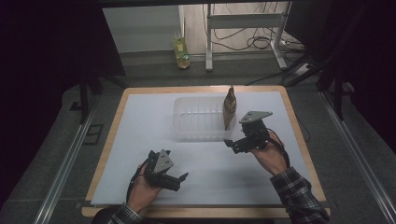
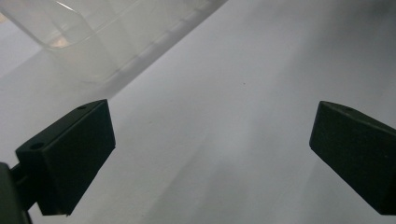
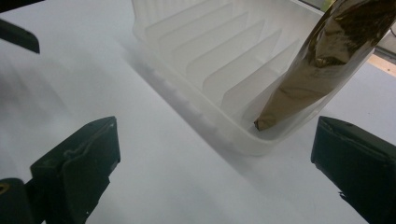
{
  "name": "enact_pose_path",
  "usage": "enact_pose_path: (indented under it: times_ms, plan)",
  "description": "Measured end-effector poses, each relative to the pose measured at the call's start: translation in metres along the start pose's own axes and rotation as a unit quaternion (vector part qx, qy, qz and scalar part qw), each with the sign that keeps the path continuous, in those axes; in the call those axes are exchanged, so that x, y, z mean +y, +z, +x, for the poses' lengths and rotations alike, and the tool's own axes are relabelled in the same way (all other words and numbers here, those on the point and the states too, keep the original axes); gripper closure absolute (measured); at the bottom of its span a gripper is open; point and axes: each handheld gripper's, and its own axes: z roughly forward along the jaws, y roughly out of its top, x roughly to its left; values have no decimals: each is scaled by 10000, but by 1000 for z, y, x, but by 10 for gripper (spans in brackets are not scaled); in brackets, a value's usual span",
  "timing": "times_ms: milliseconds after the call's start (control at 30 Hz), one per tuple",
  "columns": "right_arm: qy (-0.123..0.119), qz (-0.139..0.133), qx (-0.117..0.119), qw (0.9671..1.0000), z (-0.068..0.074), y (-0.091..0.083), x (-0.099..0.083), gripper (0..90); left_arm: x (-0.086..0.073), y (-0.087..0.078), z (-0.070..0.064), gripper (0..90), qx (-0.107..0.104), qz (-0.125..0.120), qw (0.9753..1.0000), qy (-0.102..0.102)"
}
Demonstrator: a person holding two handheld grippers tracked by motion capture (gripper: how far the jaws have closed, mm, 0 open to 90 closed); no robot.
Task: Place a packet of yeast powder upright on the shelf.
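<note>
right gripper (image 1: 239, 141): jaws spread, empty, hovering just in front of the clear bin (image 1: 198, 117) | brown foil pouch (image 3: 322, 65) stands tilted in the bin's right end, long axis near upright | left gripper (image 1: 175, 179): spread too, farther back, so right's closer

Plaid sleeves; black grippers, grey triangular plates.

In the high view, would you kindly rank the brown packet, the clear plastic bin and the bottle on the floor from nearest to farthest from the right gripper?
From the right gripper:
1. Brown packet, standing upright at the bin's right end, just beyond the gripper. The bin's near right corner is about as close, so this is hard to call.
2. Clear plastic bin, stretching away to the left.
3. Bottle, on the floor beyond the table's far edge.
</note>
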Motion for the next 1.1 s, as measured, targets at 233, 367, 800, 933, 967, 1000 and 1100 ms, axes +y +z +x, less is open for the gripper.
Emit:
enact_pose_path:
  times_ms: [233, 367, 800, 933, 967, 1000, 1100]
  plan:
    - [-60, -41, -49, 10000, 7, -12, -11, 9, -3, -3, 3, 2, 71, 19, 10000, 12]
    - [-29, -48, -37, 10000, 10, -17, -16, 8, -3, -4, 3, 2, 71, 11, 10000, -2]
    - [112, -75, -130, 9998, 14, -36, -46, 0, -12, -15, 11, 1, 170, 15, 9998, -121]
    - [158, -117, -140, 9997, 14, -40, -56, 0, -15, -18, 12, 1, 161, 31, 9997, -160]
    - [168, -124, -148, 9997, 15, -41, -59, 0, -15, -19, 12, 1, 167, 38, 9997, -164]
    - [182, -123, -156, 9996, 15, -42, -61, 0, -16, -19, 12, 1, 161, 43, 9997, -169]
    - [180, -90, -186, 9996, 15, -44, -68, 0, -17, -20, 11, 1, 135, 84, 9997, -175]
